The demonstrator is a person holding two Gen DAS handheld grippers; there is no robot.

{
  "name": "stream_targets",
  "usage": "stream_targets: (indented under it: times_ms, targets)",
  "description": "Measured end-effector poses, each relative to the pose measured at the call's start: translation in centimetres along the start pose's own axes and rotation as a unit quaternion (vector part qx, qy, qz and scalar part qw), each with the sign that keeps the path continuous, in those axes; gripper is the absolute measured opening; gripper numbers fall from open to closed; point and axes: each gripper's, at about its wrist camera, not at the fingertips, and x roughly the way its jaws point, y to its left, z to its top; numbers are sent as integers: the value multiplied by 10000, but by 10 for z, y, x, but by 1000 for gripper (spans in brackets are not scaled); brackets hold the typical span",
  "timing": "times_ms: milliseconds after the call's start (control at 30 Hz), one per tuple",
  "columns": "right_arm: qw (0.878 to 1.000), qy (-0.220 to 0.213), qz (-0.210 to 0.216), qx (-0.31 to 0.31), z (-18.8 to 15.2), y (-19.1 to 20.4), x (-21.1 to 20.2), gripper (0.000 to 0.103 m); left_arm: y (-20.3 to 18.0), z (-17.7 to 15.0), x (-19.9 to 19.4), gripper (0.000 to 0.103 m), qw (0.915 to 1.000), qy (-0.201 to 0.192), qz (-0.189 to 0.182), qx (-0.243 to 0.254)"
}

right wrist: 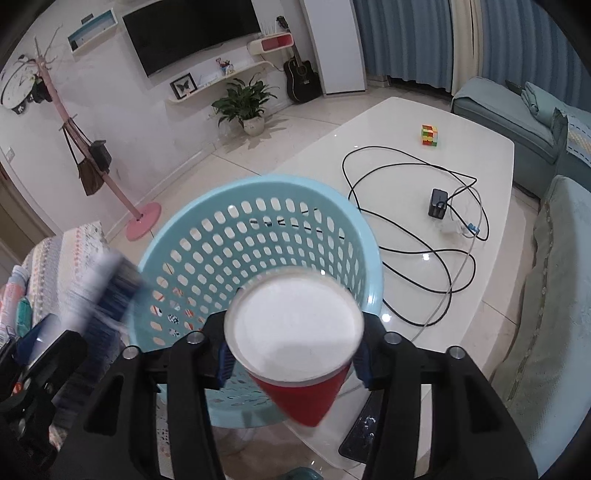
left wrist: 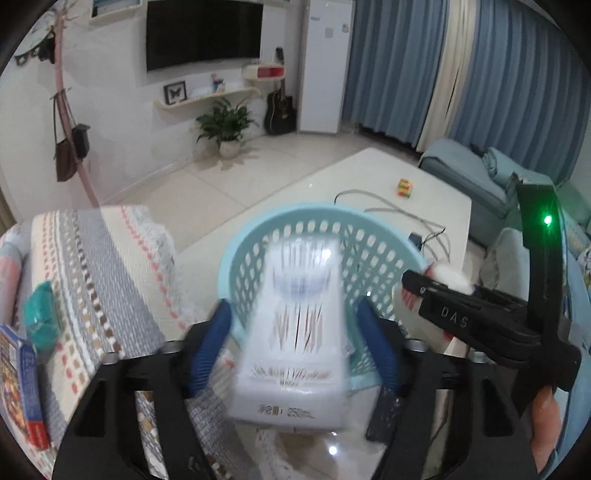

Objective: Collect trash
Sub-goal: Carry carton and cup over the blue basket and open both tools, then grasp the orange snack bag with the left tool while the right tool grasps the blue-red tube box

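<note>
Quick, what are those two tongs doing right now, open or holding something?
Left tongs: open; the white carton is loose between them, not pinched.
Right tongs: closed on the red cup.

You're in home living room: wall-mounted TV point(right wrist: 192, 35) as landmark, guitar point(right wrist: 301, 79) right of it, potted plant point(right wrist: 245, 103) below, coat stand point(right wrist: 92, 155) left, blue sofa point(right wrist: 517, 122) far right.

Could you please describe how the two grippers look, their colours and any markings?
Both are black plastic frames with blue pads on the fingers and silver round bolts on top. In the left wrist view, the right gripper shows white letters "DAS" on its side and a small green light on a black upright bracket. The left gripper shows no markings. No sleeve is visible.
</note>
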Motion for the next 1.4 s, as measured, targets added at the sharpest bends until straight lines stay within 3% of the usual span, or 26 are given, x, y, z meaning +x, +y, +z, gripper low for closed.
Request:
stream_targets:
  times_ms: [400, 667, 900, 1167, 1400]
  targets:
    - [9996, -232, 162, -57, 0, 0, -24, 53, 8, -8, -23, 76, 9996, -137, 10, -227]
    - [9974, -461, 284, -469, -2, 31, -49, 53, 22, -12, -64, 76, 9978, -484, -51, -454]
    - [9918, -663, 581, -923, -9, 75, -75, 53, 53, -26, -112, 76, 9933, -826, 133, -791]
    - [9791, -702, 1046, -1598, -32, 145, -98, 53, 103, -50, -174, 76, 9838, -1185, 577, -1216]
    - [9676, -484, 1465, -2000, -52, 196, -102, 58, 160, -85, -213, 79, 9706, -1089, 1293, -1712]
